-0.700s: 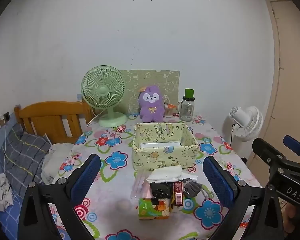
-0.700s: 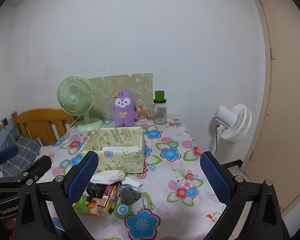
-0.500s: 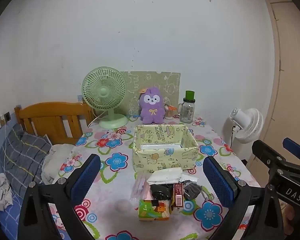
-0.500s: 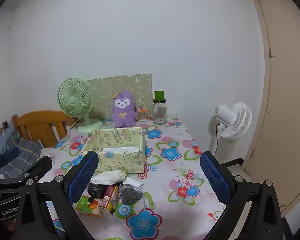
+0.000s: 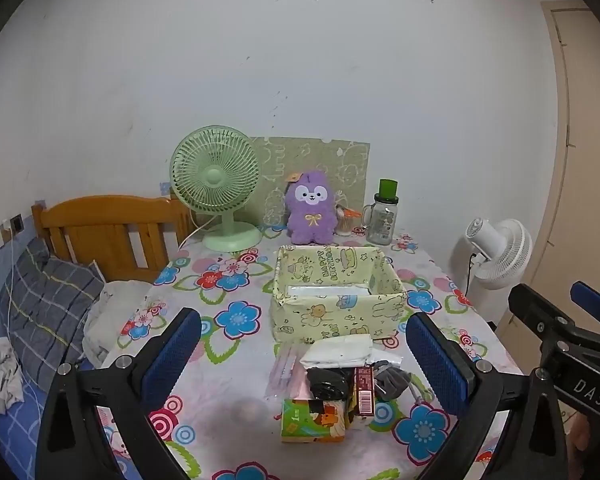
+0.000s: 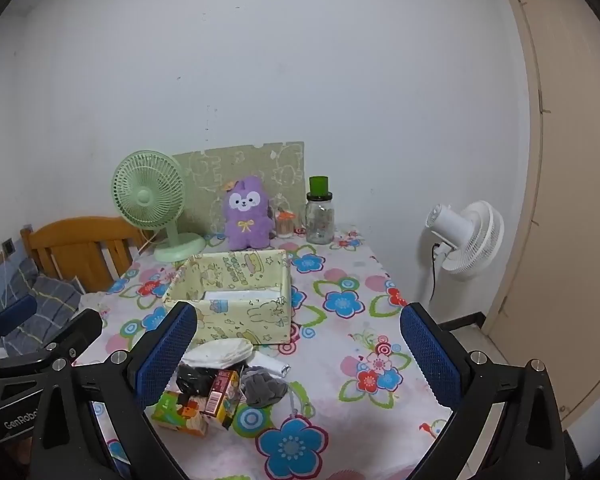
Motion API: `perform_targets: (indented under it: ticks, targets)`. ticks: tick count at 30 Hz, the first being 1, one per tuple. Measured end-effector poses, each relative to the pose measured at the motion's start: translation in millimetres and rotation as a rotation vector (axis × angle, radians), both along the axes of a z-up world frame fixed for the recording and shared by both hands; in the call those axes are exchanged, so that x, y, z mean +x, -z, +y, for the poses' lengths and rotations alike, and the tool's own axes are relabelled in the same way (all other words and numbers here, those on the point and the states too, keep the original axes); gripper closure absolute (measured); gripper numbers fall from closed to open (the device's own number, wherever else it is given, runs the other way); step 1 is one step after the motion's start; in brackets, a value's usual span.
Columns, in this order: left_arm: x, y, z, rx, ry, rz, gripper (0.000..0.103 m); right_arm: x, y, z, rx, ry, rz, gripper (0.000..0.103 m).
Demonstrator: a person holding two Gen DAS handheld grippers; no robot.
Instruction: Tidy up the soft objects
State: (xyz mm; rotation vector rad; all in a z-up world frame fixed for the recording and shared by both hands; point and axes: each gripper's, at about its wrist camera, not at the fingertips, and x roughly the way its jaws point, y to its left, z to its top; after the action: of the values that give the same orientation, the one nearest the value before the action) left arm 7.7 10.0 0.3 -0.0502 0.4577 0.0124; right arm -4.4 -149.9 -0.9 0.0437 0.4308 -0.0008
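Both views have crept slightly nearer the counter's pile. Both tools (image 5: 302, 356) (image 6: 297, 354) gape, released; the limp grey fabric pouch (image 6: 263, 388) ahead suits a mid-body pinch.

White wall (image 5: 300, 60), beige door (image 6: 572, 200), wooden headboard (image 5: 107, 232)

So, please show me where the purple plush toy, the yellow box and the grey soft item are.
purple plush toy (image 5: 311, 210), left wrist view, on its belly.
yellow box (image 5: 336, 316), left wrist view, on its near wall.
grey soft item (image 6: 261, 388), right wrist view, on its middle.
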Motion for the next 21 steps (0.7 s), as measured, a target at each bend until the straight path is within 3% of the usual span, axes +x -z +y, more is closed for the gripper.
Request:
perform_targets:
  ticks: [9,21]
  targets:
    - [5.0,6.2,5.7,-0.008,-0.008,0.013,0.000,-5.6,-2.7,7.6,-0.030,-0.020,-0.042,0.001]
    - [6.2,6.8,5.8,0.005,-0.015,0.006,0.000,-3.0,-1.1,6.2,-0.012,-0.015,-0.026,0.001]
